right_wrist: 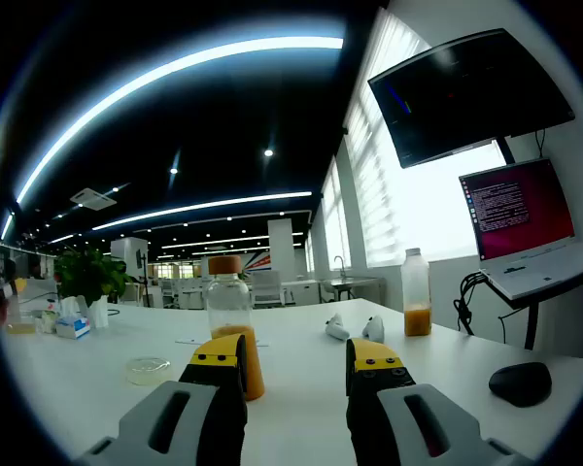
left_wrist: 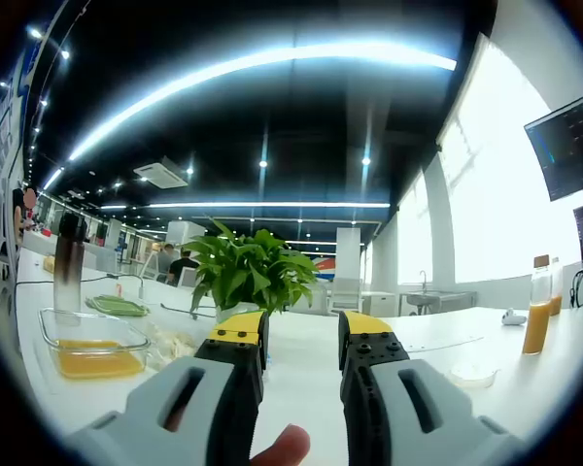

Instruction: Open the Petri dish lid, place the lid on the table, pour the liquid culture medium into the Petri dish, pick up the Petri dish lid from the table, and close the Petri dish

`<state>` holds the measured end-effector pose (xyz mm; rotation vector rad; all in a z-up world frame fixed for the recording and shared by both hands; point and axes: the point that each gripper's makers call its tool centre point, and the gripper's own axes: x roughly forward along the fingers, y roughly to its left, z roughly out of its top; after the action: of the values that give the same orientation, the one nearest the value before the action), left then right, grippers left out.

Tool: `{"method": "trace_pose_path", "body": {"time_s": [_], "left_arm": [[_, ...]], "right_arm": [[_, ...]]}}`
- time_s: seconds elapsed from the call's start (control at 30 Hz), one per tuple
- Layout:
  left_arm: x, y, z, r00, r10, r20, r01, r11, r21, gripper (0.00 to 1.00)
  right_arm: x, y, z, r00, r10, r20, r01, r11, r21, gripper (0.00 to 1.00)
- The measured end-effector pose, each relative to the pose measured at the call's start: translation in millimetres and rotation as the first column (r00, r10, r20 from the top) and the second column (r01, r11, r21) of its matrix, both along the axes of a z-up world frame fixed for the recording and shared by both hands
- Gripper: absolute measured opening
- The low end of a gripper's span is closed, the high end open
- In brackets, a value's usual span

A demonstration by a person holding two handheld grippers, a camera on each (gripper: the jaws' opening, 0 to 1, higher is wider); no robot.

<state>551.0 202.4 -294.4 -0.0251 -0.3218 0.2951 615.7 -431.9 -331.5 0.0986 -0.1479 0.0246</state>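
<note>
A small clear Petri dish (right_wrist: 148,369) with its lid on rests on the white table (right_wrist: 301,335), left of my right gripper (right_wrist: 293,357). That gripper is open and holds nothing. Just behind its left jaw stands a glass bottle (right_wrist: 229,325) with a brown cap and orange liquid in its lower part. In the left gripper view, my left gripper (left_wrist: 301,335) is open and holds nothing, low over the table (left_wrist: 301,379). The Petri dish (left_wrist: 471,374) lies far to its right, with the orange-liquid bottle (left_wrist: 537,306) beyond it. A fingertip (left_wrist: 282,447) shows between the jaws' bases.
A second bottle (right_wrist: 416,306), a black mouse (right_wrist: 520,382), a laptop (right_wrist: 525,223) and a wall monitor (right_wrist: 466,92) are at the right. A potted plant (left_wrist: 248,272) stands ahead of the left gripper, with a glass tray of orange liquid (left_wrist: 92,349) and a dark flask (left_wrist: 68,262) to its left.
</note>
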Motion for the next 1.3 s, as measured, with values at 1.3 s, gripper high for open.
{"method": "trace_pose_path", "body": {"time_s": [1.3], "left_arm": [[-2.2,-4,-3.3,1.000,-0.016,0.006,0.016,1.000,-0.016,0.21]], "right_arm": [[-6,0,11.1,1.000,-0.011,0.015,0.011,1.000,-0.005,0.34]]}}
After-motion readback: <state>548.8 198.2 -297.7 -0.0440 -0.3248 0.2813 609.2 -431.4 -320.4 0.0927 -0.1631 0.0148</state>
